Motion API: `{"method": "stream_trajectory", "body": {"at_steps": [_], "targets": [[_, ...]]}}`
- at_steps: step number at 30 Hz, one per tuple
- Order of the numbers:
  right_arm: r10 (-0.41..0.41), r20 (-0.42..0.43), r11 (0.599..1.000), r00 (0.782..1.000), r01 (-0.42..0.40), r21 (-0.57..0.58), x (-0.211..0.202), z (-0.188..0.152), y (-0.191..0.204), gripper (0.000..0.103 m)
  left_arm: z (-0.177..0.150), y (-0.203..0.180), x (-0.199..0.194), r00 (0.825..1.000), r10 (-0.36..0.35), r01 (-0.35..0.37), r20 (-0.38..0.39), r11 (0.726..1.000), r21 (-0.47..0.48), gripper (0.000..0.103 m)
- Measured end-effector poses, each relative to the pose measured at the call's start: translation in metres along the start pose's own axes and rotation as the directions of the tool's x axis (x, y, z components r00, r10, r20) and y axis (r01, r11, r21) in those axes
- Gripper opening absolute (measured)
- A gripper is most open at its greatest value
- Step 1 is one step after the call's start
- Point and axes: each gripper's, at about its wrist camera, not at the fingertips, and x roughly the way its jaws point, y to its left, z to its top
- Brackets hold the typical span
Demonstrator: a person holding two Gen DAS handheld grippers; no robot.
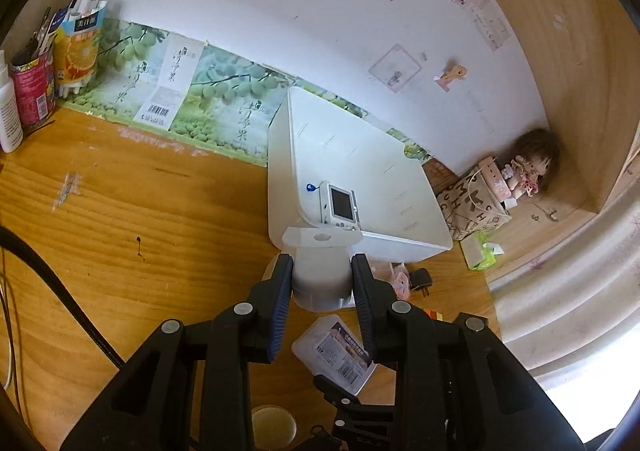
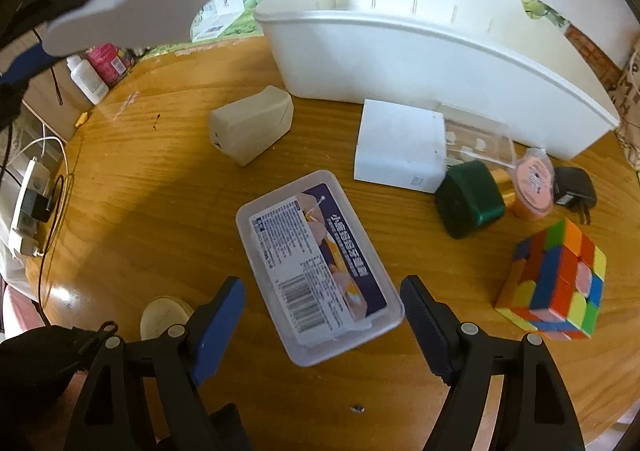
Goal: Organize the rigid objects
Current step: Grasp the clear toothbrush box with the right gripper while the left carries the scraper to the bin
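Left wrist view: our left gripper (image 1: 322, 283) holds a white device (image 1: 320, 271) clamped between its fingers (image 1: 282, 283), the object's flat end pointing forward at the near corner of the white bin (image 1: 360, 179). The bin lies straight ahead and close; a small handheld console (image 1: 341, 206) already sits inside that corner. We judge the drop into the bin to be the step in hand.

Right wrist view: our right gripper (image 2: 322, 315) hovers low over the counter (image 2: 160, 191) with its fingers (image 2: 220, 311) spread wide, empty. The clear plastic box (image 2: 316, 263) lies between them, its long axis running diagonally from far left to near right, so the fingers straddle its near end. This hand is nearer to it. A puzzle cube (image 2: 554, 279) stands off to the right.
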Motion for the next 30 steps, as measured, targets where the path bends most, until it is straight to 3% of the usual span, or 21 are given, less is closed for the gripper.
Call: {"method": "stream_trajectory", "body": {"at_steps": [8,12,23,30], "targets": [[0.021,-0.028,0.999,0.999,-0.022,-0.024,0.013,0.007,0.006,0.08,0.001,-0.002,0.0,1.0,-0.002,0.001,0.014,1.0,0.014,0.032],[0.004,-0.039,0.999,0.999,-0.006,-0.045,0.016,0.006,0.009,0.065,0.0,-0.003,-0.002,1.0,-0.009,0.009,0.021,1.0,0.022,0.032],[0.002,-0.015,0.998,1.0,-0.003,-0.065,0.006,-0.004,0.012,0.064,-0.001,-0.011,-0.007,0.999,-0.034,0.032,0.035,0.998,0.048,0.032],[-0.008,0.019,0.998,1.0,0.009,-0.066,-0.025,0.0,0.01,0.064,0.005,-0.027,-0.011,0.996,-0.068,0.064,0.059,0.995,0.075,0.032]]}}
